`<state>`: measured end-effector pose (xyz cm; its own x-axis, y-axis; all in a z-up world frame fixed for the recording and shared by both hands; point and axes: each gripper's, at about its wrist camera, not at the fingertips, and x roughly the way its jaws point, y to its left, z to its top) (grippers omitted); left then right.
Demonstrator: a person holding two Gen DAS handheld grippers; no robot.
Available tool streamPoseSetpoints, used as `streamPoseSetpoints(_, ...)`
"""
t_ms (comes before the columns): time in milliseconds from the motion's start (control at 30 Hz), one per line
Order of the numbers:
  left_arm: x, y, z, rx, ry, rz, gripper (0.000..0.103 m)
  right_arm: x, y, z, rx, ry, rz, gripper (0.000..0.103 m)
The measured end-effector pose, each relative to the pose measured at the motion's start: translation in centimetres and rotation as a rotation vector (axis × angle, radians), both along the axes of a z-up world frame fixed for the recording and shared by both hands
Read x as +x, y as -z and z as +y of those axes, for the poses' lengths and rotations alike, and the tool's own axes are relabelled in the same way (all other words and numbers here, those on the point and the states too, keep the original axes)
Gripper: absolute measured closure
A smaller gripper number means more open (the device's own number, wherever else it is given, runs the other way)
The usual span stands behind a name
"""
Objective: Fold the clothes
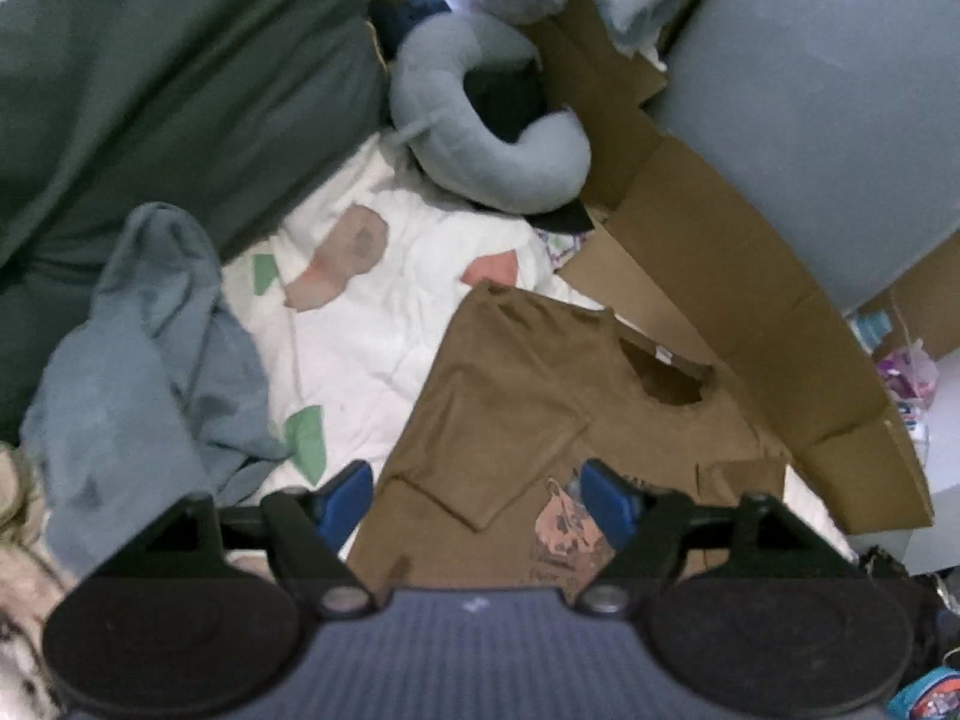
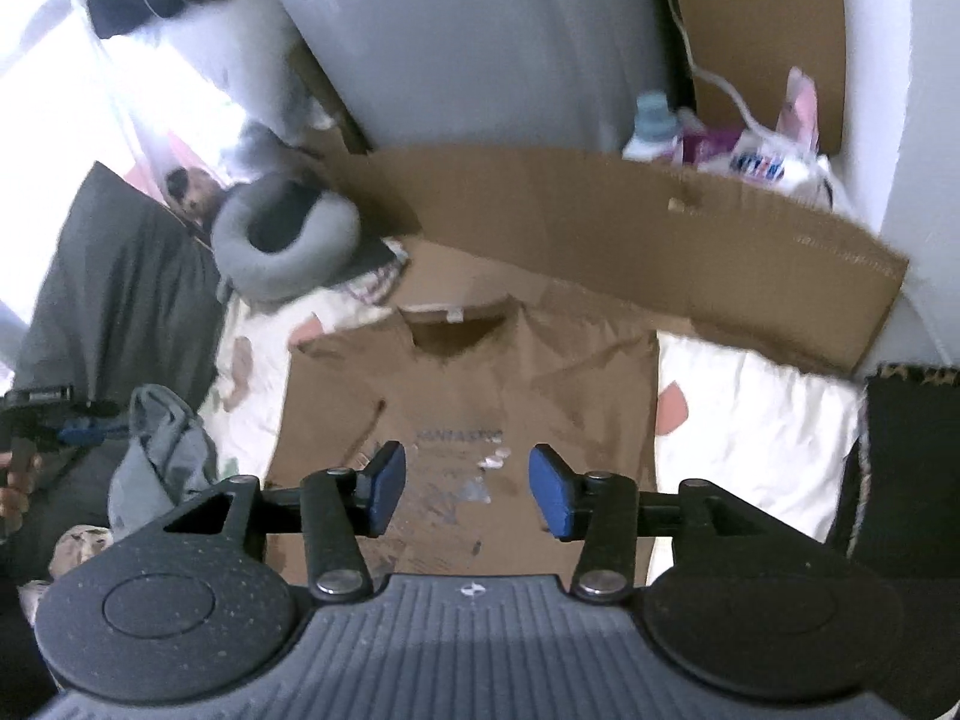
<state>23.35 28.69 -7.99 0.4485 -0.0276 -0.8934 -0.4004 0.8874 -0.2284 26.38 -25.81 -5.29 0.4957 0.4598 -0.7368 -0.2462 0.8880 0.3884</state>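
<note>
At the bottom of the left wrist view the left hand-held gripper (image 1: 477, 495) hangs above the bed with its blue pads spread wide and nothing between them; the right hand-held gripper (image 2: 465, 489), low in its own view, is likewise released, its jaws parted over printed cloth and gripping none of it; both seem to have let go so that the fold can lie undisturbed. Just beyond the pads, in the lower middle of each frame, the brown T-shirt (image 1: 540, 396) lies flat on the white quilt (image 1: 372, 324), front up, its sleeves turned in across the chest so the body makes a narrow rectangle, a shape that looks ready for a crosswise fold; the neck opening points toward the upper part of the frame. To the left a crumpled blue-grey garment (image 1: 144, 348) waits in a heap, probably next in line. Farther off, a flattened cardboard sheet (image 2: 630, 222) leans along the shirt's far edge, a grey neck pillow (image 1: 480, 120) sits at upper centre, and a dark green cushion (image 1: 156, 78) fills the upper left.
</note>
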Motion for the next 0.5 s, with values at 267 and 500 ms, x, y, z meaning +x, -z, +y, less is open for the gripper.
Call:
streamPoseSetpoints(267, -4.1, -5.5, -2.1, 0.035, 0.013, -0.044, 0.018, -2.1, -5.8, -1.9, 0.046, 0.005, -0.013, 0.043)
streamPoseSetpoints(500, -7.1, -8.5, -4.1, 0.053, 0.024, -0.065, 0.017, -3.7, -11.9, -3.2, 0.063, -0.003, -0.075, 0.038)
